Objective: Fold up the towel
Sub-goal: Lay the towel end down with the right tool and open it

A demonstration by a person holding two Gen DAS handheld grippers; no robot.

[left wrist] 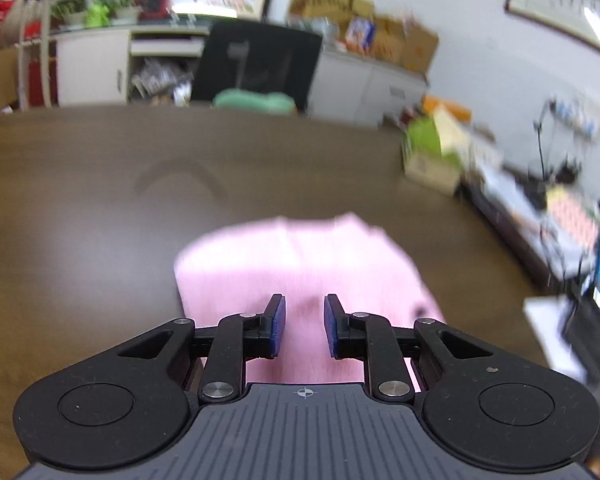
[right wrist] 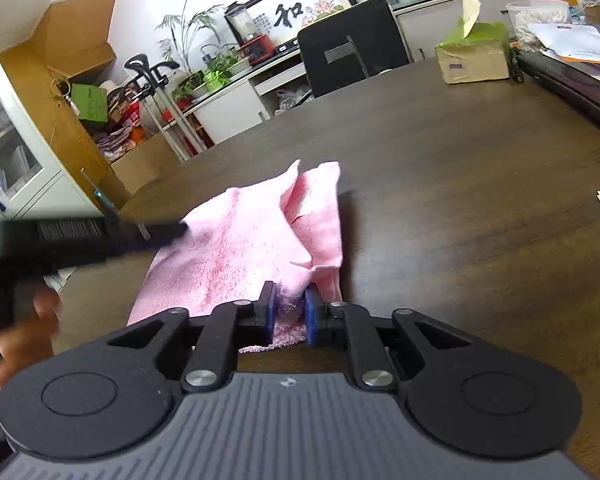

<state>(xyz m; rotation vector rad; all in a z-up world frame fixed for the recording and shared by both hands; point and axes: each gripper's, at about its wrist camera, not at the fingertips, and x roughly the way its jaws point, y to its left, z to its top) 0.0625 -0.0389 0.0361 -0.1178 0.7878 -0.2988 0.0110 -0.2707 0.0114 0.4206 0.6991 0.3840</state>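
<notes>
We note the pink towel [right wrist: 236, 248] lying rumpled on the dark wooden table [right wrist: 460, 200], partly doubled over at its far right; the right gripper [right wrist: 291, 307] has its blue pads pinched on the towel's near edge, cloth bunched between them. The left gripper [left wrist: 305, 320] hovers above the towel with fingers parted and nothing between them; that view is blurred, so contact is uncertain. On the far wall a framed scroll [right wrist: 300, 10] reads 和; a cardboard box [right wrist: 474, 60] stands far right on the table.
</notes>
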